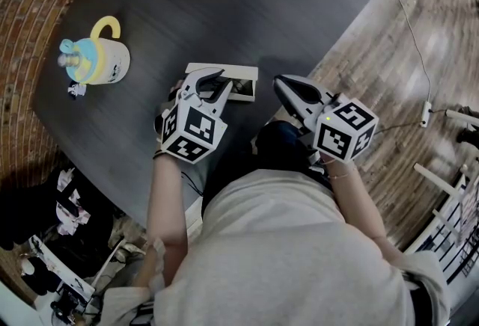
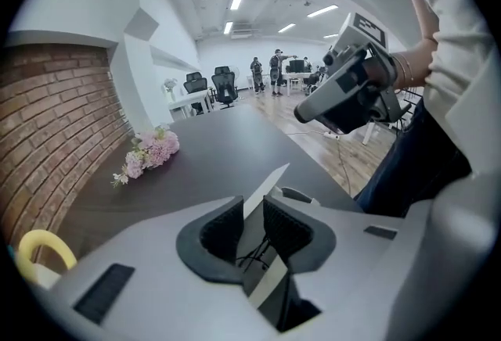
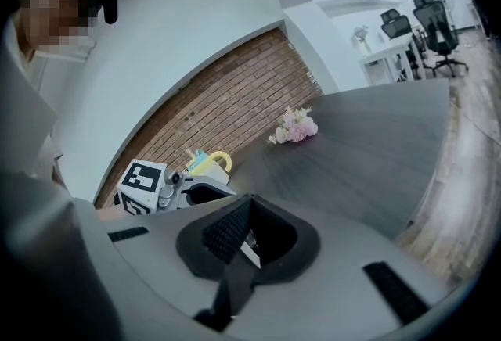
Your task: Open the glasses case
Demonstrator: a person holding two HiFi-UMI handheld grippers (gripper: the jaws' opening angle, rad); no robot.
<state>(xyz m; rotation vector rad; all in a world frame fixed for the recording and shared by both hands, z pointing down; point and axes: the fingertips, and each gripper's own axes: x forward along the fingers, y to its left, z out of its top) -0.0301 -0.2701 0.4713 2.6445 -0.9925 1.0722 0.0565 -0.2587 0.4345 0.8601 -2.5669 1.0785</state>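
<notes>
Smooth glasses case (image 1: 247, 72), matt table (image 1: 224, 10), rough brick wall (image 2: 55, 113), glossy mug (image 1: 105, 59) (ceramic, seemingly), wooden floor (image 1: 419, 33)

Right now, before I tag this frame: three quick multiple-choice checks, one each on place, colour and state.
1. In the head view, where does the mug stand relative to the glasses case?
A. left of it
B. right of it
C. on top of it

2. The mug's handle is:
A. red
B. yellow
C. black

3. The left gripper is:
A. wide open, holding nothing
B. shut on the case's lid
C. shut on the mug

Answers:
1 A: the mug stands apart from the case, toward the picture's left.
2 B: the loop above the mug is plainly yellow.
3 B: the left gripper view shows the thin white lid pinched between the pads.
</notes>
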